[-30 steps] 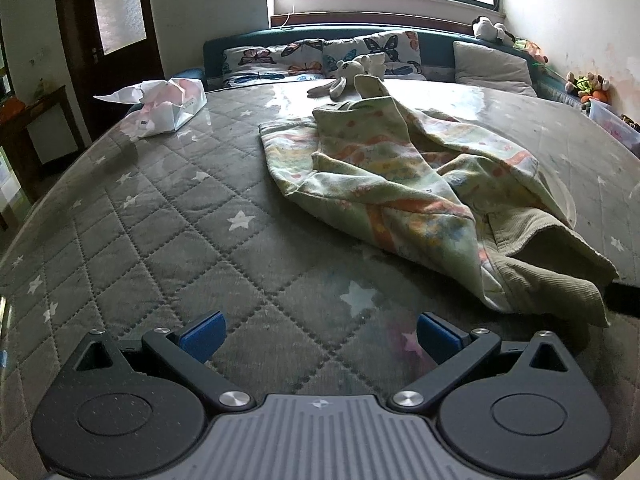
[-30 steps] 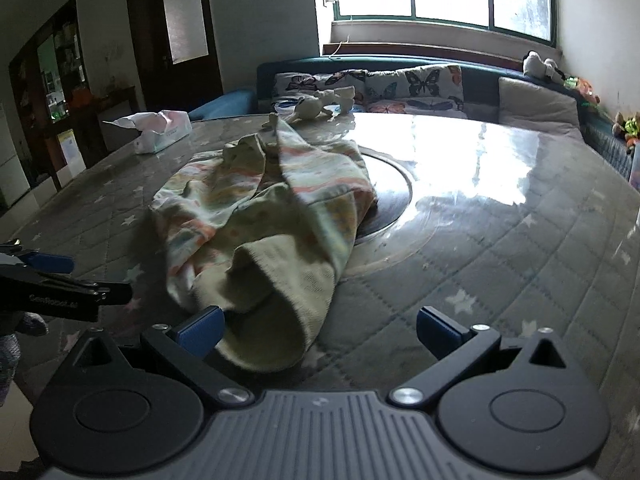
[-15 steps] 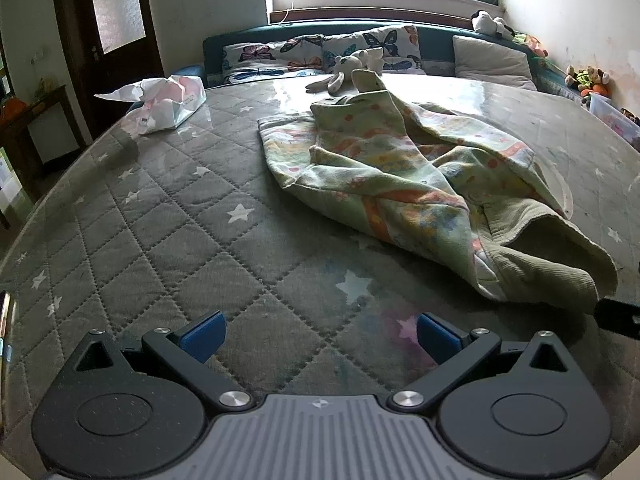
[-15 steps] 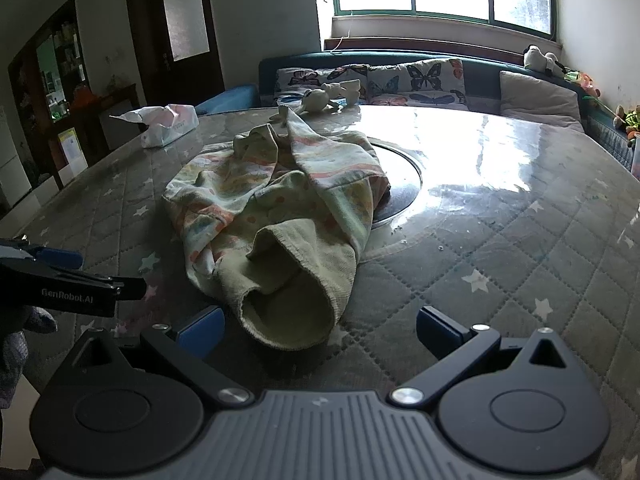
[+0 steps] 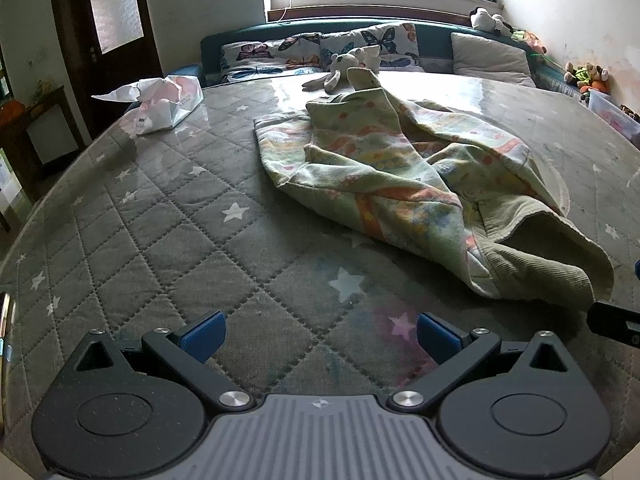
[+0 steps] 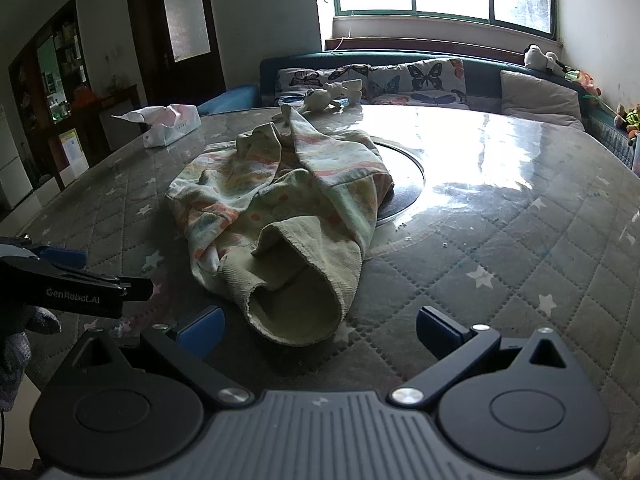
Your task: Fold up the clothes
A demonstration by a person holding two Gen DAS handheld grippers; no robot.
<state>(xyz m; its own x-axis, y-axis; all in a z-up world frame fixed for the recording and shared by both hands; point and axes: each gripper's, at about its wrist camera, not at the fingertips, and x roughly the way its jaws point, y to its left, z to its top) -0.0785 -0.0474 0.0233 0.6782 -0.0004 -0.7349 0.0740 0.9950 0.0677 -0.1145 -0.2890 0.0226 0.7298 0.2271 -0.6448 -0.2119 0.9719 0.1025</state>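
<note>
Our spread, empty right gripper point(image 6: 318, 330) has pulled back from the crumpled pastel garment's point(image 6: 280, 208) cuff; left gripper point(image 5: 318, 330) wide; folding seemingly unstarted.

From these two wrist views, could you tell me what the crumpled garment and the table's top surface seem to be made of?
The garment looks like soft woven or knit cotton, matte: pastel print outside, and a ribbed, corduroy-like olive cuff with limp folds. The table seems covered by a quilted grey star-print fabric under a clear glossy sheet, probably plastic or glass, judging by the window glare.
</note>
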